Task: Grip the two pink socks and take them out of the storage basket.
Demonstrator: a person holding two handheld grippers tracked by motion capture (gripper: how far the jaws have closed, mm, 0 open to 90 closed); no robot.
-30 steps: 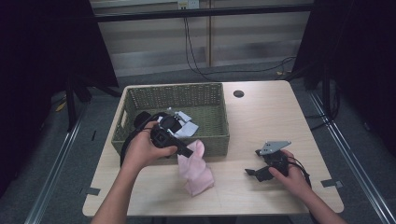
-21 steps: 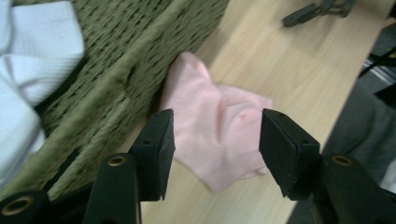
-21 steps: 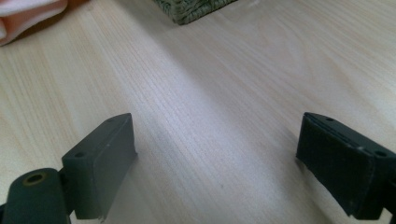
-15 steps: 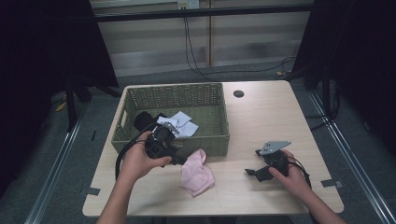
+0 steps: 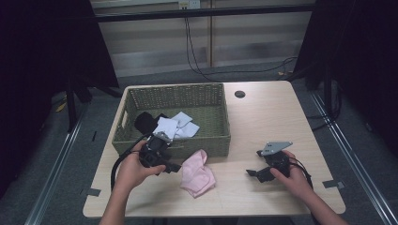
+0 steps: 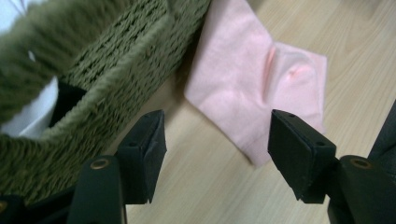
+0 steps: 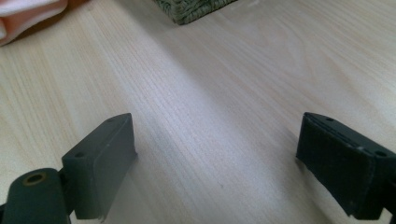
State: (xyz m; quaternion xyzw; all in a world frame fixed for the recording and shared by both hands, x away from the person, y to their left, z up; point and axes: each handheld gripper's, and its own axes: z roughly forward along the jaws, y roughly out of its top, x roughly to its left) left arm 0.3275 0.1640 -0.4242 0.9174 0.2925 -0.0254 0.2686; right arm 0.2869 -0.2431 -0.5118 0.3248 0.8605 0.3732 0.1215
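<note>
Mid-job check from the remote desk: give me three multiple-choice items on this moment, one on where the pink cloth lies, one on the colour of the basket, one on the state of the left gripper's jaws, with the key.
1. Where does the pink cloth lie?
A. inside the basket
B. on the table, against the basket's front wall
C. between the right gripper's jaws

2. What colour is the woven basket?
A. green
B. red
C. blue

3. How do the left gripper jaws stand?
A. shut on the pink cloth
B. shut on nothing
C. open, nothing between the pads

Key:
1 B: the high view shows the cloth on the wooden table, its upper end at the basket's front wall.
2 A: the weave is olive green in the high view and the left gripper view.
3 C: the left gripper view shows both pads apart, with bare table between them and the cloth beyond; the jaws have just been opening.
</note>
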